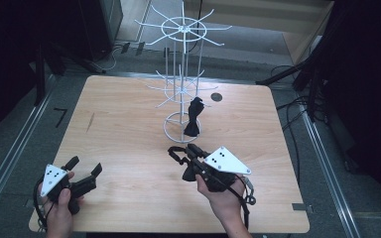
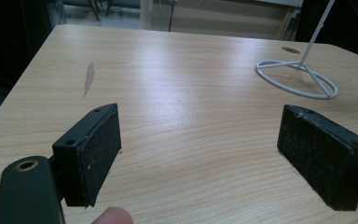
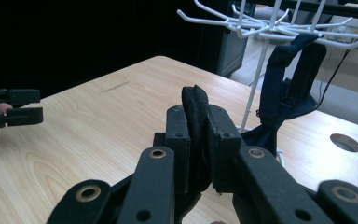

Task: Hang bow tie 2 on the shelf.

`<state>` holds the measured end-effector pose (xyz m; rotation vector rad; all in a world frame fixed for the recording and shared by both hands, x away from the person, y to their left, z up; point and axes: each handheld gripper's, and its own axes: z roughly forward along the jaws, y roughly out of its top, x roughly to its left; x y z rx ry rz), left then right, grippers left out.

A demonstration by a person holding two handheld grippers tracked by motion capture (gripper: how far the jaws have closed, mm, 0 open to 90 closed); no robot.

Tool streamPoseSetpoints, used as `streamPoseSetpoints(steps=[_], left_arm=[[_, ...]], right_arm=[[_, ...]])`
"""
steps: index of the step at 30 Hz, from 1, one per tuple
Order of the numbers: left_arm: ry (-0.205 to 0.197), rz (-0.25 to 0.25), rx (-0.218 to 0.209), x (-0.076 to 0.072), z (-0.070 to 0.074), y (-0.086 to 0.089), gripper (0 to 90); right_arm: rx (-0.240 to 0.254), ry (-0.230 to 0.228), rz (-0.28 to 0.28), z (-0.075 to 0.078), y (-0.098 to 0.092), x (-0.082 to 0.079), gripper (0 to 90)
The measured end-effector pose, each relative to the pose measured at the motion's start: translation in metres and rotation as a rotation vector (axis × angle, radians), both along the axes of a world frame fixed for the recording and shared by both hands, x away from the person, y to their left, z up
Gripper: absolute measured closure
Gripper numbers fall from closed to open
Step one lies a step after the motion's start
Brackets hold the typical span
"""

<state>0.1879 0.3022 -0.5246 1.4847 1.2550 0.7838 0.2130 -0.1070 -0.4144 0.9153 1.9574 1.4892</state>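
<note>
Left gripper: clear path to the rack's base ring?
Probably yes. The left gripper is open, and bare table lies between it and the base ring. The right gripper sits off to the side.

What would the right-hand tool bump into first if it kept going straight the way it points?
Probably the dark cloth piece hanging on the white wire rack, just ahead and slightly right of the right tool, which grips a dark strap. Depth is hard to judge, so it might pass beside it.
</note>
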Motion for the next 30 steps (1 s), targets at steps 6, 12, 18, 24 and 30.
streamPoseSetpoints(steps=[6,12,18,24,30], left_arm=[[0.000,-0.001,-0.001,0.000,0.000,0.000,14.4],[0.000,-0.002,-0.001,0.000,0.000,0.000,14.4],[-0.002,-0.002,0.000,0.000,0.000,0.000,14.4],[-0.002,-0.002,0.000,0.000,0.000,0.000,14.4],[-0.003,-0.003,0.002,0.000,0.000,0.000,14.4]], right_arm=[[0.006,-0.012,-0.003,0.008,0.000,0.003,82.2],[0.006,-0.027,-0.004,0.015,0.002,0.006,82.2],[-0.003,-0.037,-0.002,0.020,0.005,0.009,82.3],[0.005,-0.038,-0.002,0.023,0.004,0.014,82.4],[0.010,-0.042,0.000,0.028,0.006,0.017,82.5]])
